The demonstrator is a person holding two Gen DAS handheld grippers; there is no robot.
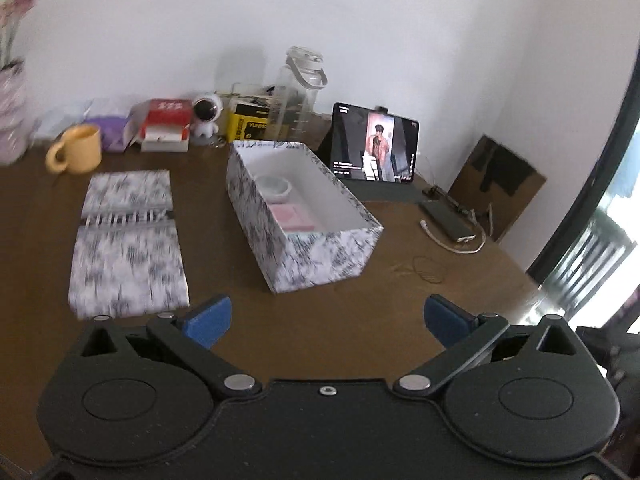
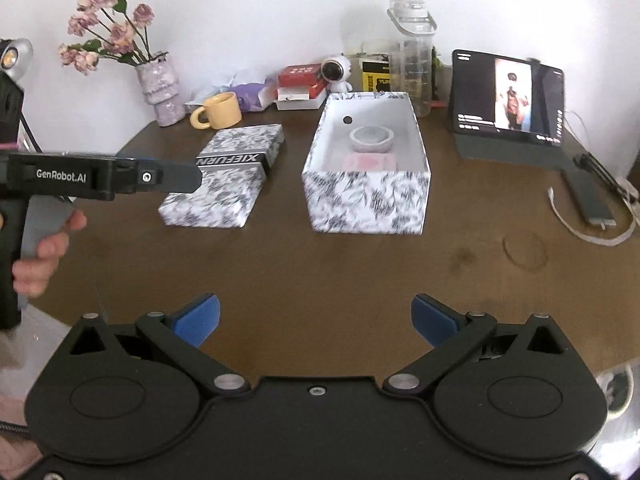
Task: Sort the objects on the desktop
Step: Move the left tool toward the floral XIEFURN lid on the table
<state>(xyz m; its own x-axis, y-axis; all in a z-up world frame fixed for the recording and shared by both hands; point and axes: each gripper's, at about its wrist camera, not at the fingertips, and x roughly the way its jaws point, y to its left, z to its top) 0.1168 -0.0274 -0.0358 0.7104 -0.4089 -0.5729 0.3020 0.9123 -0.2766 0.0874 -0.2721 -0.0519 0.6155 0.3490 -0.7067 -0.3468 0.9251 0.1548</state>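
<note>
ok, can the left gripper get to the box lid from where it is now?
Probably yes. The left gripper is open and empty, and the patterned lid lies flat on the desk ahead to its left, apart from the open box, with bare wood in between. The yellow mug sits behind the lid.

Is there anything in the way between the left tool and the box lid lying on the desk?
Nothing visible is. The left tool is open over bare desk, and the patterned box lid lies flat just ahead and to its left. The open box sits off to the right, out of that path.
</note>
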